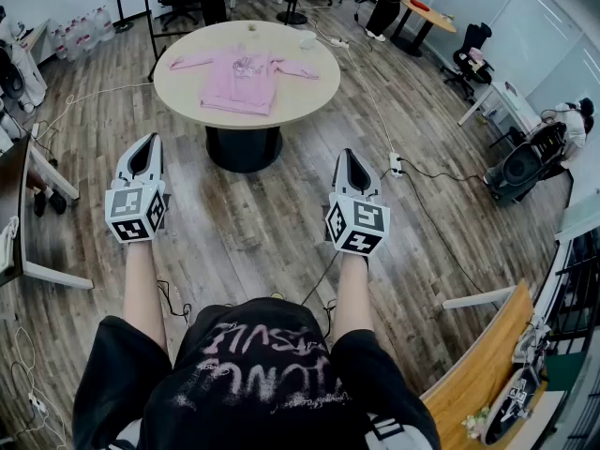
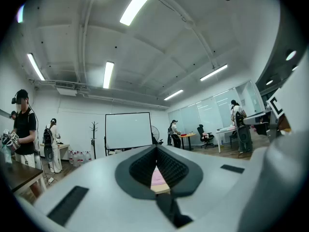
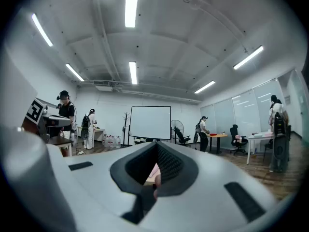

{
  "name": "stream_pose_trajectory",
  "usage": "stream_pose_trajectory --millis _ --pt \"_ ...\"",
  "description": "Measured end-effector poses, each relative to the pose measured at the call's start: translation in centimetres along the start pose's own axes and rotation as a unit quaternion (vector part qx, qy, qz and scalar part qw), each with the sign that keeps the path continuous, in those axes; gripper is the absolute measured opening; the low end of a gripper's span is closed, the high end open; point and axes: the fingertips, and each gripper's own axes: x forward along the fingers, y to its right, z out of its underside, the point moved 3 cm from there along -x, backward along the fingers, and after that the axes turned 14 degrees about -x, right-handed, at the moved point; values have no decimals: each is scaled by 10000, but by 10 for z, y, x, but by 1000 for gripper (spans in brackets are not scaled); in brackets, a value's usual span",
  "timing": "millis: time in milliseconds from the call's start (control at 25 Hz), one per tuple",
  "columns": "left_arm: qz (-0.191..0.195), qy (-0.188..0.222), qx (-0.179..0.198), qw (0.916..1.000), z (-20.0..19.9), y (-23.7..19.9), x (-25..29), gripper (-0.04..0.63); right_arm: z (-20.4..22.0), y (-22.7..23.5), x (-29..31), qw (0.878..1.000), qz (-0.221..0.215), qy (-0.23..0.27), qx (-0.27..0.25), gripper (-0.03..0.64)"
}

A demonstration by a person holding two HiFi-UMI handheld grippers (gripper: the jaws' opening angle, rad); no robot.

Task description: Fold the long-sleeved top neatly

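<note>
The left gripper (image 1: 143, 148) and the right gripper (image 1: 351, 160) are held level and side by side above the wooden floor (image 1: 272, 223), both pointing at the far round table (image 1: 178, 97) and well apart from it. Each gripper view shows its jaws clenched, with the dark ribbed pads meeting at the tips and nothing gripped between them. The pink long-sleeved top (image 1: 246, 75) lies unfolded on the table, body flat, one sleeve spread to the left and one to the right, hem toward the near edge. Neither gripper touches it. In both gripper views, a sliver of pink fabric and pale tabletop shows through the hollow behind the closed pads. A small pale object (image 1: 307, 38) stands on the far right part of the table; its type cannot be determined. A whiteboard (image 2: 128, 129) stands at the far wall.
</note>
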Motion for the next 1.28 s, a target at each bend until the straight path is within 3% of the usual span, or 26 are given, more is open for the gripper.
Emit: stream_pose_trajectory --millis 1280 --pt "90 -1 -19 10000 4 -24 -4 9 -4 -47 10 9998 -167 15 116 5"
